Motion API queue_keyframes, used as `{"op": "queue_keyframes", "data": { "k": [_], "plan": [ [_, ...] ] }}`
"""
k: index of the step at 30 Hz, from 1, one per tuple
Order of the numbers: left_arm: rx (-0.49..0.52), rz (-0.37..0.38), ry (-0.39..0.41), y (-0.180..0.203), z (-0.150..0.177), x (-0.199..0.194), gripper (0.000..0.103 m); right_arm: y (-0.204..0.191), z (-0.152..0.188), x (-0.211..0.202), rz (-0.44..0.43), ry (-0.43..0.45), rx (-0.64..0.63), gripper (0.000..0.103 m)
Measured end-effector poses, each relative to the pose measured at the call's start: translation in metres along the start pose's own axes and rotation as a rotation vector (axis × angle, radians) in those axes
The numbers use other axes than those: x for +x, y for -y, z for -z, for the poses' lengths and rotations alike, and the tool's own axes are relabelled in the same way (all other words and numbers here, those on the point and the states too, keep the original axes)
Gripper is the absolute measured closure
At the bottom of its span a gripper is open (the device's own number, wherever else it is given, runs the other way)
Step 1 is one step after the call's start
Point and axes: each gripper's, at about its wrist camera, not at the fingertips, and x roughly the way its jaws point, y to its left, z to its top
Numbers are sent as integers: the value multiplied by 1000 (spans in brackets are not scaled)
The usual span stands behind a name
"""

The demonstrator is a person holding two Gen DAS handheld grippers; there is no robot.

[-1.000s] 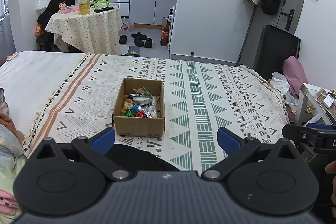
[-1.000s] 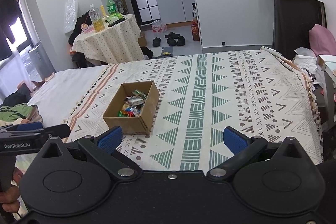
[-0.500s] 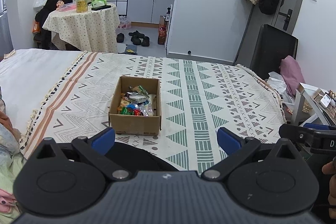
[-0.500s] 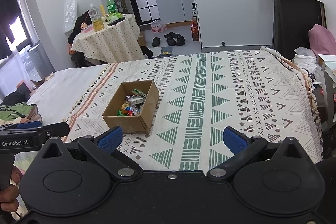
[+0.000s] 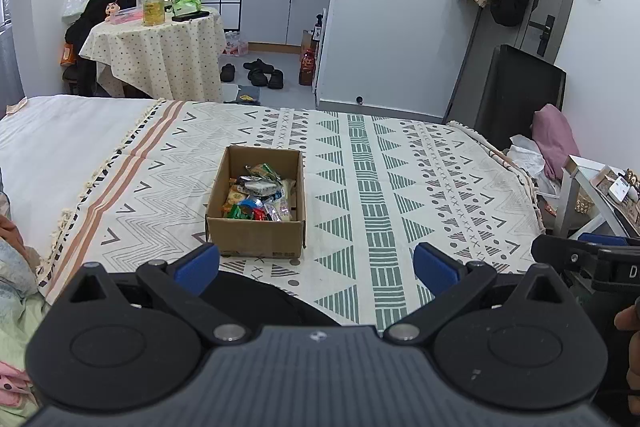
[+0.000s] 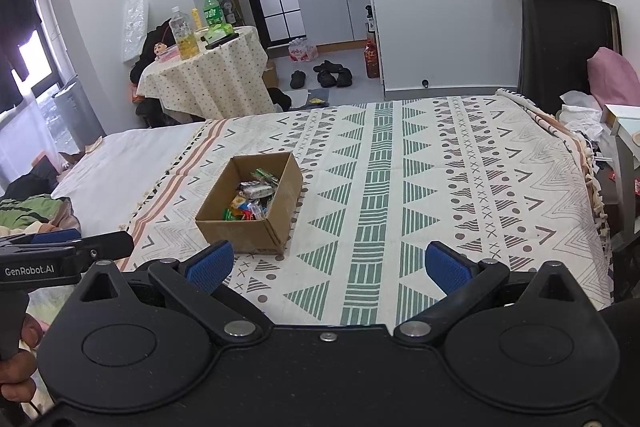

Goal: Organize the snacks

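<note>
Snacks [image 5: 258, 197] sitting jumbled in cardboard box [image 5: 256, 239], labels unreadable, patterned blanket [image 5: 400, 187] covering bed, left gripper [image 5: 316, 265] and right gripper [image 6: 326, 265] both gaping wide, holding nothing.

Bright, even indoor light; soft shadows; sharp focus throughout. Daylight glare from window [image 6: 34, 57] at left; strong fisheye bending at edges.

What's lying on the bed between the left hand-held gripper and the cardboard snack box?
Nothing: in the left wrist view only bare patterned blanket separates the open left hand-held gripper from the cardboard box.
</note>
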Motion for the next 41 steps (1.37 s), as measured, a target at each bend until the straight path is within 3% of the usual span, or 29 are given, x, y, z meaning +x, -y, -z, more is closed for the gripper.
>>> {"op": "queue_keyframes", "data": {
  "k": [41],
  "plan": [
    [26, 7, 3, 4, 2, 4, 0, 1, 1, -1, 14, -9, -6, 0]
  ]
}}
